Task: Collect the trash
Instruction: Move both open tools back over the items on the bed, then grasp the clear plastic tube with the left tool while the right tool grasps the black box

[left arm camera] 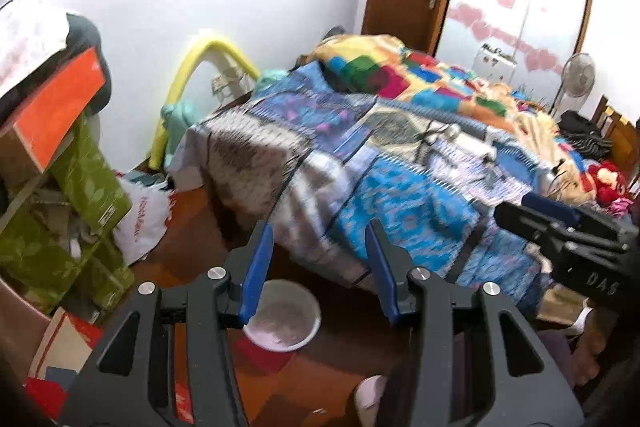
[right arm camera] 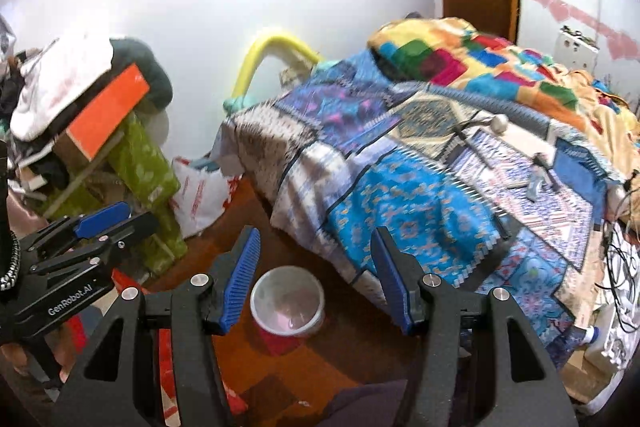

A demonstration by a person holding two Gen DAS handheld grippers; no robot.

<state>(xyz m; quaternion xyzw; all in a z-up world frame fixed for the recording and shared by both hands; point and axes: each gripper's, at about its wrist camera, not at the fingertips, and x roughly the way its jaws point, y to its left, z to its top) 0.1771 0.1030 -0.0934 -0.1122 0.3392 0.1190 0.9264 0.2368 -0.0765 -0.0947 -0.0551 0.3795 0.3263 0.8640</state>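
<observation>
Round white plastic basin lay on wood floor beside patchwork-quilted bed, left gripper and right gripper both spread, empty, above it.

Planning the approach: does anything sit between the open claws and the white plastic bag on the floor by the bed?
Nothing visible blocks it. Left claw and right claw are open above bare floor; the white plastic bag lies ahead-left.

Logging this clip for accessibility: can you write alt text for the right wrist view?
The right gripper, jaws open and empty, hangs above a white basin on the wooden floor beside a bed under patchwork quilts. The left gripper enters at left, before stacked boxes.
</observation>
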